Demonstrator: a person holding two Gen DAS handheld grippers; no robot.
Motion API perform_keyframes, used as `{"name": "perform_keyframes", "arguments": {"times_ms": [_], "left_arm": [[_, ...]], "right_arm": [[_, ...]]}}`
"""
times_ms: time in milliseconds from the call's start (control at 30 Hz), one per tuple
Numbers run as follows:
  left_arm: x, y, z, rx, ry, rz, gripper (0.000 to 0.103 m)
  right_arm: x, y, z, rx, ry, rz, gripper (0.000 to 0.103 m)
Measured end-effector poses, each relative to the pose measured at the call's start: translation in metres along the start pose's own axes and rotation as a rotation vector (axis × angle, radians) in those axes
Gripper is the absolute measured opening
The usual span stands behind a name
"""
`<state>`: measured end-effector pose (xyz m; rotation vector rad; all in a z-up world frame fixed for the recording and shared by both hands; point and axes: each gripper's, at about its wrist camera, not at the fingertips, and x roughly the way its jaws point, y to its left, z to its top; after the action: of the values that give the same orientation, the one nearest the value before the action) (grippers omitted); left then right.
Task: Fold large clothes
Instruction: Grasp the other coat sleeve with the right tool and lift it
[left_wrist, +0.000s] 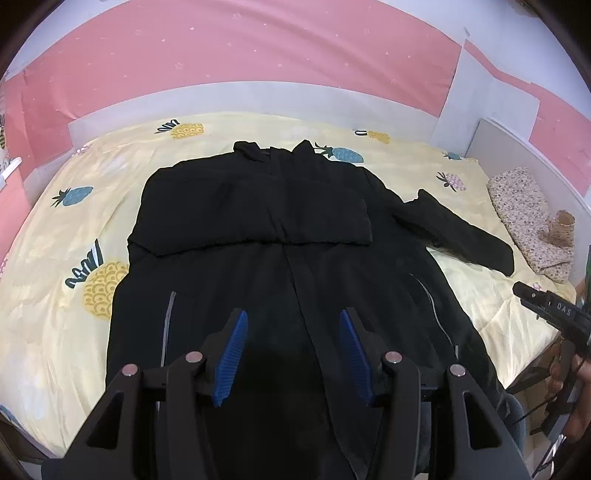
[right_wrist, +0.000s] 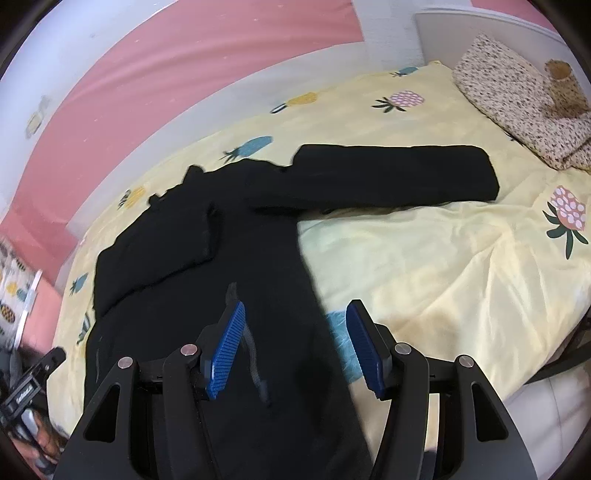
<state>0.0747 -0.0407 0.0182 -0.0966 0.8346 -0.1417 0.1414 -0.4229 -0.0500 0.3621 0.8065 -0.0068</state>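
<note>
A large black jacket (left_wrist: 229, 280) lies front up on a bed, collar away from me. One sleeve (left_wrist: 258, 214) is folded across the chest; the other sleeve (left_wrist: 461, 232) stretches out to the right on the sheet, seen also in the right wrist view as a long sleeve (right_wrist: 388, 173). My left gripper (left_wrist: 292, 317) hovers over the jacket's lower middle, open, with nothing between its blue pads. My right gripper (right_wrist: 297, 306) hangs open over the jacket's right edge (right_wrist: 280, 295), holding nothing. Each gripper shows at the border of the other's view: right gripper (left_wrist: 550, 306), left gripper (right_wrist: 33, 380).
The yellow pineapple-print sheet (left_wrist: 55, 332) covers the bed. A speckled folded cloth or pillow (right_wrist: 509, 107) with a brown cup-like object (right_wrist: 563, 85) on it sits at the far right by a white board (left_wrist: 517, 155). Pink and white walls surround the bed.
</note>
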Motion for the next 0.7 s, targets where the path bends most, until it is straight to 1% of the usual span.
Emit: {"name": "perform_keyframes", "arguments": {"times_ms": [133,200,233,267,433,500,700], "left_arm": [[0.01,0.0,0.008,0.009,-0.006,0.018,0.054],[0.016,0.0,0.012,0.015,-0.009,0.028,0.054],[0.019,0.0,0.013,0.018,-0.01,0.033,0.054],[0.023,-0.001,0.014,0.021,-0.008,0.038,0.054],[0.046,-0.002,0.017,0.028,0.017,0.044,0.054],[0.056,-0.002,0.019,0.028,0.026,0.045,0.054],[0.081,0.005,0.02,0.016,0.05,0.052,0.054]], "right_arm": [[0.017,-0.027,0.017,0.049,0.001,-0.026,0.058],[0.029,-0.047,0.026,0.088,0.004,-0.045,0.062],[0.035,-0.057,0.031,0.111,0.006,-0.052,0.066],[0.039,-0.064,0.034,0.128,0.006,-0.057,0.066],[0.069,-0.108,0.056,0.236,0.005,-0.077,0.067],[0.081,-0.121,0.063,0.258,0.006,-0.078,0.067],[0.127,-0.17,0.078,0.378,0.038,-0.081,0.067]]}}
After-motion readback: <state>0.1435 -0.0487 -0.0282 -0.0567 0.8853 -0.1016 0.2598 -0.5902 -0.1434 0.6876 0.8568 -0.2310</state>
